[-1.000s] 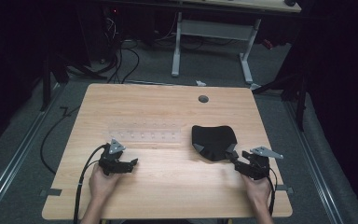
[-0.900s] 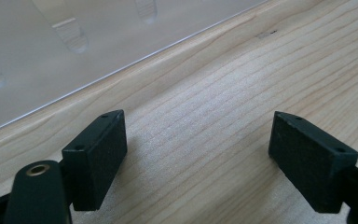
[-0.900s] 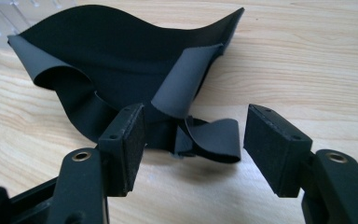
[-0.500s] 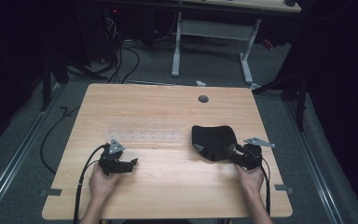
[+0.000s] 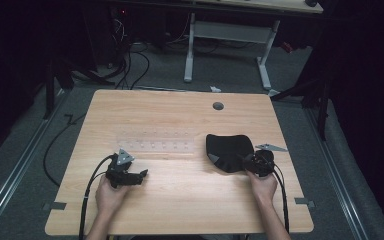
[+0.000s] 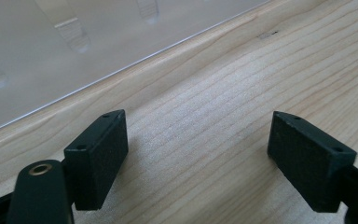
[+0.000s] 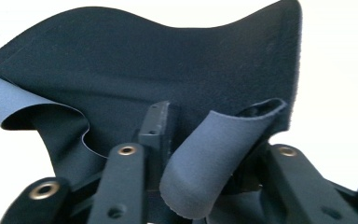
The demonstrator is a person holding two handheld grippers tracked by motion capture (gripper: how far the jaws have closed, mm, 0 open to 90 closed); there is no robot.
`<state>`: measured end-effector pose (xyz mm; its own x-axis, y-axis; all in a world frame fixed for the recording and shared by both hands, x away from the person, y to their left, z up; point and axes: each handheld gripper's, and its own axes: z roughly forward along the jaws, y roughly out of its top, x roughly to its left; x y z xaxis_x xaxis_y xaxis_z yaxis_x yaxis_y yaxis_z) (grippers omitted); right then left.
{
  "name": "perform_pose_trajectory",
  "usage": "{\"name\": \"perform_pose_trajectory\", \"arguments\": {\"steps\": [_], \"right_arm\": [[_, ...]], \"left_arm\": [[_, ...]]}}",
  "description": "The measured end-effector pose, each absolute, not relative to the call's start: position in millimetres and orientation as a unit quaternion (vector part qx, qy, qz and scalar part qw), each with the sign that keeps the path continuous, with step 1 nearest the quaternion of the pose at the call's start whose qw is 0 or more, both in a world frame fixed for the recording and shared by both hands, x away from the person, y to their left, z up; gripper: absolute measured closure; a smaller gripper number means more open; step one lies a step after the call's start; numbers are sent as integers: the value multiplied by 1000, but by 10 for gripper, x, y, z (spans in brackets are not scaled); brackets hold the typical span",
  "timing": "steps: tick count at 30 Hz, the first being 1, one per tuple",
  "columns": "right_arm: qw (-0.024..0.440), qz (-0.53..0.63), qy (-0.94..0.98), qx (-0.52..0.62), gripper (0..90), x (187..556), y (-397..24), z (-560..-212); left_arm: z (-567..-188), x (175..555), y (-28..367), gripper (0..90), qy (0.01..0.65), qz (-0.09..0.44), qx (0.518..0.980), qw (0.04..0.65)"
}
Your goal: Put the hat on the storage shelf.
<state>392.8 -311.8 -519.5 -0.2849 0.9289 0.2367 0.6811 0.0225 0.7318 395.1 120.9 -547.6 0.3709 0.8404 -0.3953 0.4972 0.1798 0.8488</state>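
Compared with one second ago, I see that the right hand-held gripper (image 5: 248, 161) has moved inward and forward on the bench (image 5: 180, 200), from the near right edge up to the cloth (image 5: 227, 150). The left hand-held gripper (image 5: 139, 176) rests at the same place as before, on the near left part of the bench.

In the right gripper view the jaws of the right hand-held gripper (image 7: 193, 154) are closed on the near edge of the cloth (image 7: 168, 70); a fold of it curls up between them and shows a grey underside. I think the grip is firm, but the pads are mostly hidden by the fabric.

In the left gripper view the left hand-held gripper (image 6: 198, 154) has its jaws wide apart, with bare wood (image 6: 223, 93) between them and nothing held. Just ahead of it lies a clear sheet (image 6: 51, 56).

The cloth is black on top and grey below, with a wavy outline. It lies flat on the right half of the bench, to the right of the clear sheet (image 5: 157, 146), and its near corners are turned up.
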Motion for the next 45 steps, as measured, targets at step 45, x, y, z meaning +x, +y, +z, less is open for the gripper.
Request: {"name": "perform_pose_trajectory", "arguments": {"steps": [45], "right_arm": [[124, 453, 689, 553, 841, 3595, -3291, -4951]], "left_arm": [[-5476, 3961, 1194, 213, 547, 164, 612, 547]]}}
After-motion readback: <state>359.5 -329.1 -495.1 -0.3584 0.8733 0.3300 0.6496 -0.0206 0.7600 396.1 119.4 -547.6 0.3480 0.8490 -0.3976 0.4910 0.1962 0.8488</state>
